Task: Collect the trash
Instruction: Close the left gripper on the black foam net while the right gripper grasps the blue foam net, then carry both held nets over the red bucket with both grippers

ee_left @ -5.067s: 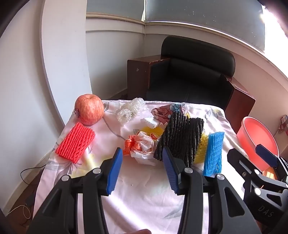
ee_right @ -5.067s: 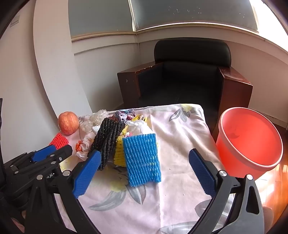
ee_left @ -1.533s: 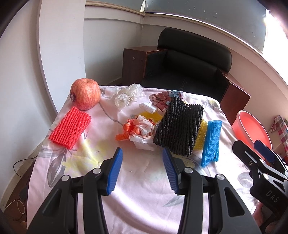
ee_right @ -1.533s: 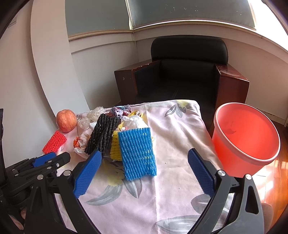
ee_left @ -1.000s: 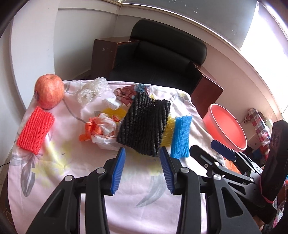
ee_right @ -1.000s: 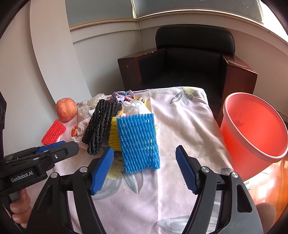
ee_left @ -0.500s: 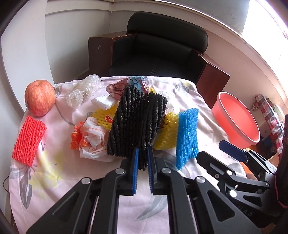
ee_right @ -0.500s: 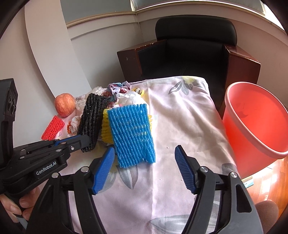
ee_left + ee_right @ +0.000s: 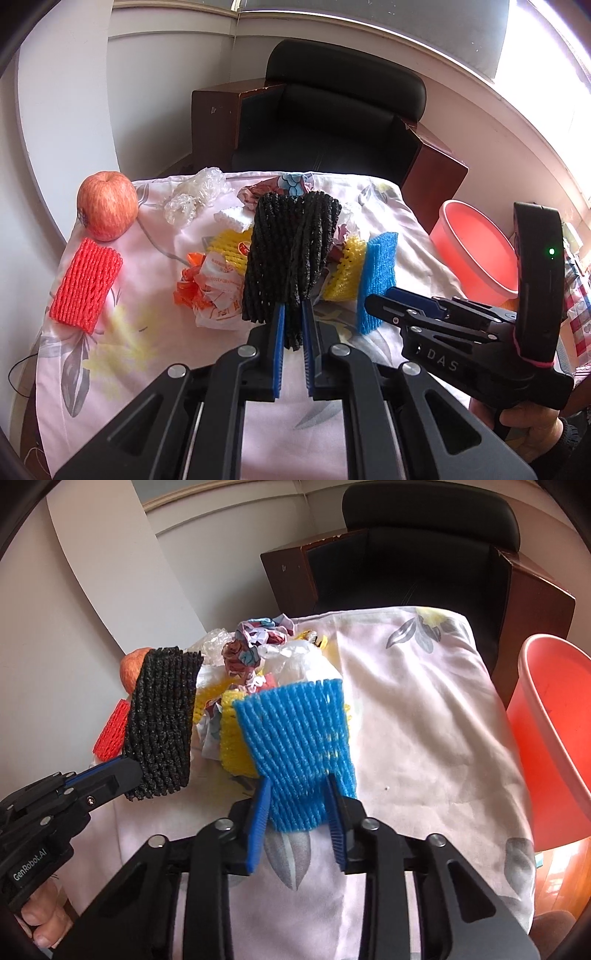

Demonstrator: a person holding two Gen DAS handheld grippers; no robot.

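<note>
Pinching the near edge of a black foam net (image 9: pixel 291 254), the left gripper (image 9: pixel 293 325) has its fingers pressed nearly together on it. The right gripper (image 9: pixel 297 805) is closing its fingers on the lower edge of a blue foam net (image 9: pixel 299 738), which sits between them. Behind lie yellow netting (image 9: pixel 343 280), crumpled wrappers (image 9: pixel 218 284), a red net (image 9: pixel 85 284) and an apple (image 9: pixel 107 205) on the cloth-covered tabletop (image 9: pixel 424 720). A red bucket (image 9: pixel 554 731) stands beside it.

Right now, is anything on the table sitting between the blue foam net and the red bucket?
Nothing visible. The right gripper is closing on the blue foam net; from there to the red bucket lies only bare flowered cloth. The trash pile is on the net's other side.
</note>
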